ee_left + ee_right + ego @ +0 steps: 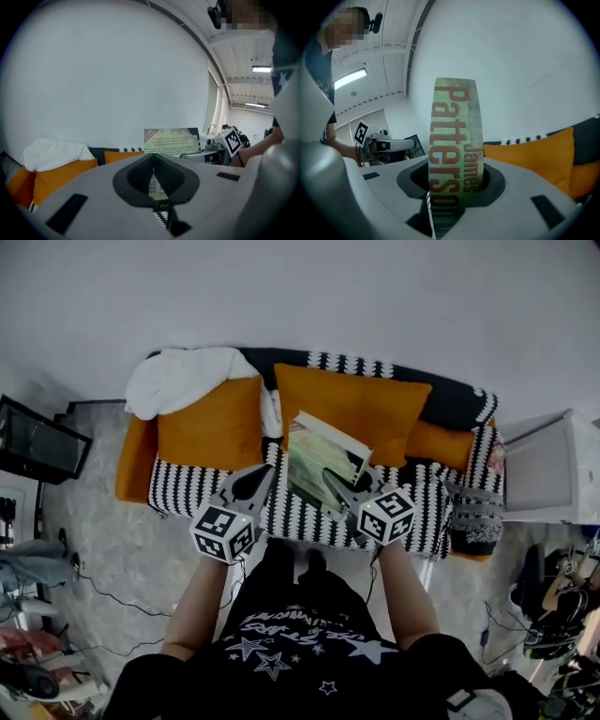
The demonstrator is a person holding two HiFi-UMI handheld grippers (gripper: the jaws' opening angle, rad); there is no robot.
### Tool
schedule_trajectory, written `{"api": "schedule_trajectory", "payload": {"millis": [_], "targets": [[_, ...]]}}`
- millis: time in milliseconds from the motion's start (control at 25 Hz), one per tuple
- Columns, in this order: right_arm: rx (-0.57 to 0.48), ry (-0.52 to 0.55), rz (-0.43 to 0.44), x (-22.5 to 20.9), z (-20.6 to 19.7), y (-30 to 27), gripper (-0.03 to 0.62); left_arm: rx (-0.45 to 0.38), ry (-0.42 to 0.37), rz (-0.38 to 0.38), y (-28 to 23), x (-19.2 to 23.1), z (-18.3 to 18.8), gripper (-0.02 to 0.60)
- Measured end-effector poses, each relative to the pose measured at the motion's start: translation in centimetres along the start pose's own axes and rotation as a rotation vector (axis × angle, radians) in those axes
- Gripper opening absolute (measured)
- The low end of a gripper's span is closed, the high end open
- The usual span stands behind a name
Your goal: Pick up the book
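**Head view: book up off the sofa, held by the spine on one side only**

The book [323,460] is in the air in front of us, tilted, above the striped seat of the sofa [187,488] and before the orange cushion [352,404]. The right gripper [339,489] is clamped on the book's spine near its lower end. In that gripper's own view the spine stands upright between the jaws and fills the gap. The left gripper [264,476] has its jaws drawn together to a slit with nothing between them. Its tip sits just beside the book's lower left edge, and we cannot quite tell whether it touches the cover.

The risk we see is the book pivoting or sliding in that single grip. Most of its weight stands above the pinch, so a quick swing or tilt could rock it over. The covers could also fall open and drag it out of the jaws onto the seat.

The spine reads "Patterson" in large reddish-brown letters on green, with "James" smaller beside it. The left gripper view faces the back cover. It shows a small red tag at the top corner, several lines of print too fine to read, and "Pat" low down.
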State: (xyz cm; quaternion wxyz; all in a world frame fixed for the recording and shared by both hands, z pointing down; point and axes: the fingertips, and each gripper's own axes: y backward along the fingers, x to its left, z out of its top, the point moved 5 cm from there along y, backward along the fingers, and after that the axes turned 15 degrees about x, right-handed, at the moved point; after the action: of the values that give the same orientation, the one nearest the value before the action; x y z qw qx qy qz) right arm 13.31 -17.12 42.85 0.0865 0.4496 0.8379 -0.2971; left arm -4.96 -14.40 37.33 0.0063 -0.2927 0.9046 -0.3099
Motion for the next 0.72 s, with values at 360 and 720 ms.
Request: {"api": "schedule_trajectory", "payload": {"millis": [360,720], "targets": [[0.017,-0.031,-0.039,3.7,-4.1,1.8,0.169,-0.003,0.033,-0.003,3.8,-1.1,-3.2,0.009],[0.014,-0.052,-0.099,8.6,-6.5,2.2,0.169,0.015,0.004,-0.048,8.5,-1.8,-7.5,0.008]]}}
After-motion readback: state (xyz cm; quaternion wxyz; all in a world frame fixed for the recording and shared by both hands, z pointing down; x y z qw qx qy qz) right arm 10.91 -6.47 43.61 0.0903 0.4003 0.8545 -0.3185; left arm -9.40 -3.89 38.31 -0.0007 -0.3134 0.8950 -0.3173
